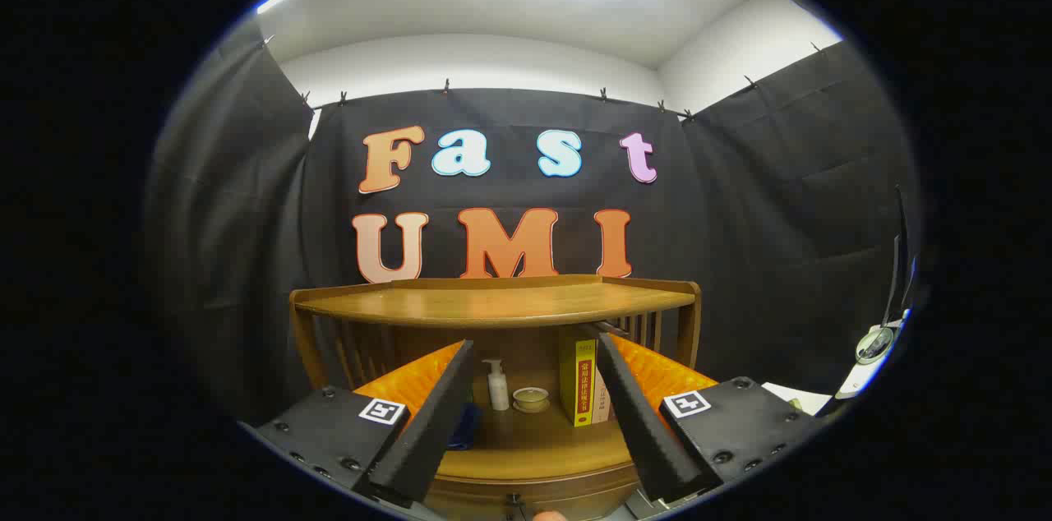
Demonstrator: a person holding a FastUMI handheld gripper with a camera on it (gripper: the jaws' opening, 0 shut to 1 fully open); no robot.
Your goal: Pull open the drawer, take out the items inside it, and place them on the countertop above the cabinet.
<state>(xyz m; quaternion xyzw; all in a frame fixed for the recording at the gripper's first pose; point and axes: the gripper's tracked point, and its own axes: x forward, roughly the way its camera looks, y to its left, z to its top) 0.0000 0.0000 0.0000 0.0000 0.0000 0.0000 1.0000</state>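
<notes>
A wooden cabinet stands straight ahead against the black cloth wall. Its countertop (pixel 493 303) is bare, with a low rail around the back and sides. Under the open shelf (pixel 534 443), the curved drawer front (pixel 534 492) shows low between my fingers, with a small dark knob (pixel 514 498). The drawer looks closed and its contents are hidden. My gripper (pixel 536 340) is open, its fingers spread wide with nothing between them. It hangs in front of the cabinet, level with the shelf and above the knob.
On the shelf stand a white pump bottle (pixel 496 384), a small cup (pixel 531 398) and an upright yellow book (pixel 579 377). A blue object (pixel 464 426) lies behind the left finger. A white stand (pixel 871 348) and a sheet of paper (pixel 793 398) are to the cabinet's right.
</notes>
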